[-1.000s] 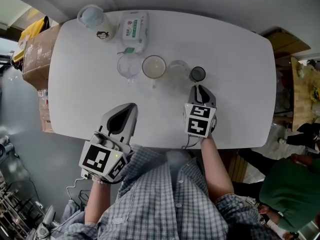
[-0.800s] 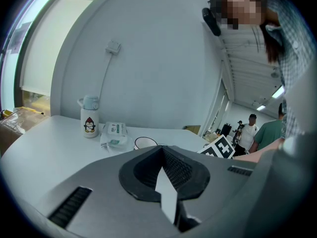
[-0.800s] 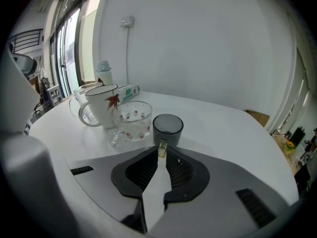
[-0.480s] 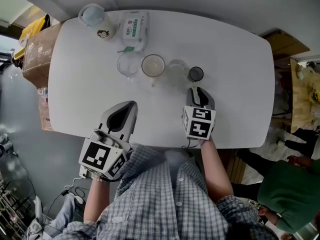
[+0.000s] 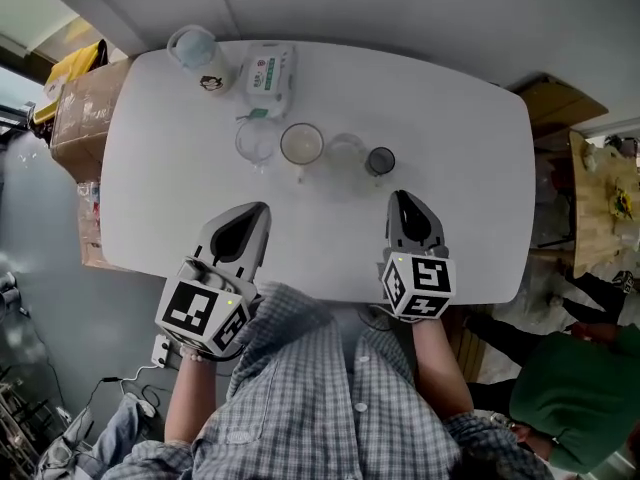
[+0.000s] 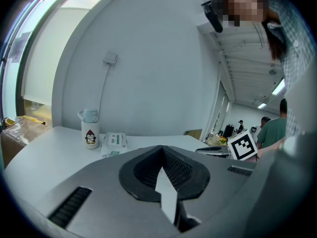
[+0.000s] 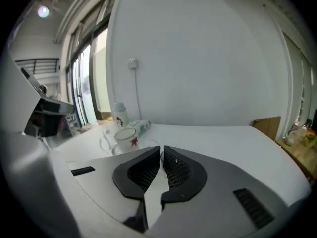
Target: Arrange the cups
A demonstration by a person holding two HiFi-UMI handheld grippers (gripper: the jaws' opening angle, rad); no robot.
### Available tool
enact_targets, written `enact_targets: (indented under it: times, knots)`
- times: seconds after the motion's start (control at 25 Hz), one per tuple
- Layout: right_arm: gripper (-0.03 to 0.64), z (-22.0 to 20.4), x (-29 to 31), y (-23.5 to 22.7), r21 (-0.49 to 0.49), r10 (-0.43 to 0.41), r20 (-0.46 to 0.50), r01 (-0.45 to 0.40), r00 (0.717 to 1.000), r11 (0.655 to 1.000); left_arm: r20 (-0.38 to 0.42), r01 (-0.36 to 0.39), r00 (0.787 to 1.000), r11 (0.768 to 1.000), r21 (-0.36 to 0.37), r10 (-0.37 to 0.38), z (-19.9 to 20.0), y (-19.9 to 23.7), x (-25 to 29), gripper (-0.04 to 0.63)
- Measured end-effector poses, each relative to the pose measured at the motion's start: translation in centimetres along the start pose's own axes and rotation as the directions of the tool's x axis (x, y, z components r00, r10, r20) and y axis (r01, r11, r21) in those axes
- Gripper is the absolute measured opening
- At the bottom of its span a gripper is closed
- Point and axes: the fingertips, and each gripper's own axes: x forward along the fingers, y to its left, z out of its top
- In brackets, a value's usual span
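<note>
In the left gripper view, the left gripper (image 6: pixel 162 150) fills the lower frame with its grey body, hiding the row of cups (image 5: pixel 301 143) and covering the lower edge of the wipes pack (image 6: pixel 113 142). In the right gripper view, the right gripper (image 7: pixel 162 148) hides the dark cup (image 5: pixel 380 160) and cuts off the base of the white mug (image 7: pixel 127 138). At the head view's lower right, a person in green (image 5: pixel 575 408) is cut by the frame edge.

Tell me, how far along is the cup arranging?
It looks nearly done: the clear glass, white mug, second clear glass and dark cup stand in one row across the table. Nothing is in hand: the left gripper and right gripper are both shut and empty, near the table's front edge. What is left, if anything, I cannot tell.
</note>
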Motion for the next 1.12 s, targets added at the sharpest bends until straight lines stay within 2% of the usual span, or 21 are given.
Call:
enact_targets:
  times: [0.08,0.24,0.68,1.12]
  knots:
    - [0.035,1.5,-1.0,0.5,-0.01,0.05,0.046,-0.049,0.998,0.999,0.009,-0.003,1.0,1.0,0.004,0.003,0.4,-0.1,-0.1,0.011]
    - [0.031,4.1,-2.6,1.7,-0.099,0.092,0.103,-0.082,0.99,0.992,0.034,-0.021,0.999,1.0,0.006,0.021,0.9,-0.2,-0.6,0.011]
    - [0.029,9.7,-5.4,4.4,-0.109,0.2,0.218,-0.18,0.955,0.978,0.122,-0.045,0.992,0.998,0.045,0.039,4.1,-1.1,-0.8,0.011]
    - [0.028,11.6,-5.6,6.0,-0.137,0.249,0.265,-0.219,0.932,0.966,0.161,-0.02,0.987,0.994,0.109,0.002,6.1,-2.4,0.1,0.011]
